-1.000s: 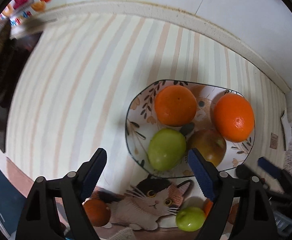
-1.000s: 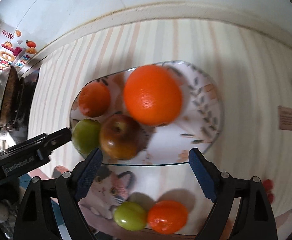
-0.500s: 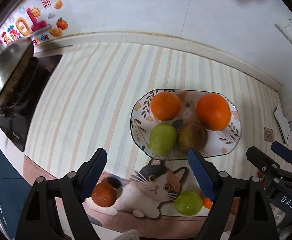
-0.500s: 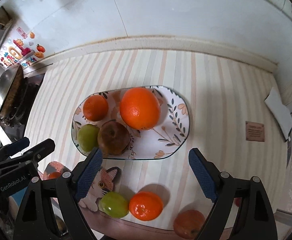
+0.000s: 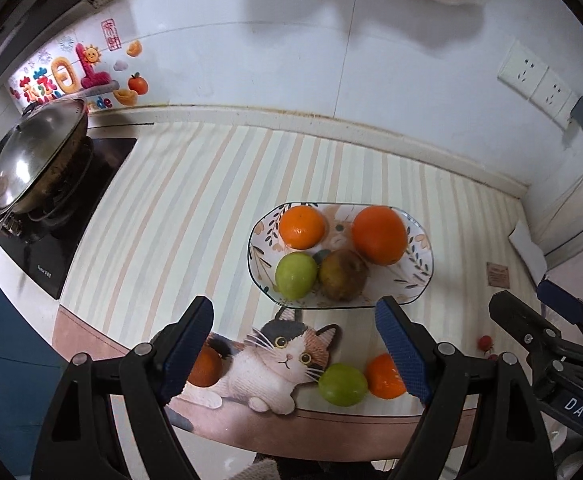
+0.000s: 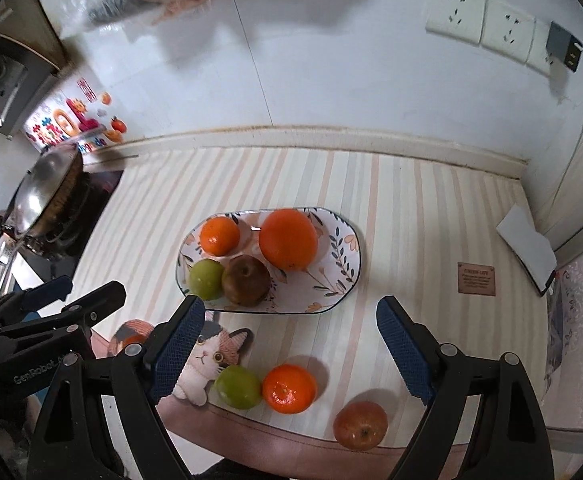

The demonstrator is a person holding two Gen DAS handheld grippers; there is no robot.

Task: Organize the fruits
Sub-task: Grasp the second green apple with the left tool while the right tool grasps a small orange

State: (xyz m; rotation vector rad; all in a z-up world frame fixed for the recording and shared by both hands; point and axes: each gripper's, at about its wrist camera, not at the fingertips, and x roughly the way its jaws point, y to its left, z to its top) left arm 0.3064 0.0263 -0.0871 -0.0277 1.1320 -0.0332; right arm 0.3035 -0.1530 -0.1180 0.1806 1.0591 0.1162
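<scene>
A floral plate (image 5: pixel 421 280) (image 6: pixel 343 280) on the striped counter holds a small orange (image 5: pixel 301 227), a large orange (image 5: pixel 378 234), a green apple (image 5: pixel 296 275) and a brown apple (image 5: pixel 343 275). Near the front edge lie a green apple (image 6: pixel 238 386), an orange (image 6: pixel 289 388), a reddish apple (image 6: pixel 360 425) and another orange (image 5: pixel 205 366) at the left. My left gripper (image 5: pixel 293 350) is open and empty, above the cat mat. My right gripper (image 6: pixel 289 350) is open and empty, above the loose fruit.
A cat-picture mat (image 5: pixel 283 356) lies at the front edge. A wok (image 5: pixel 31 164) sits on a black stove (image 5: pixel 63 248) at the left. A white pad (image 6: pixel 527 248) and a small brown card (image 6: pixel 476 278) lie at the right. The tiled wall carries sockets (image 6: pixel 479 20).
Both grippers have pulled back and up from the plate, so the plate looks smaller and more of the counter, wall and loose fruit shows. Both stay open and empty.
</scene>
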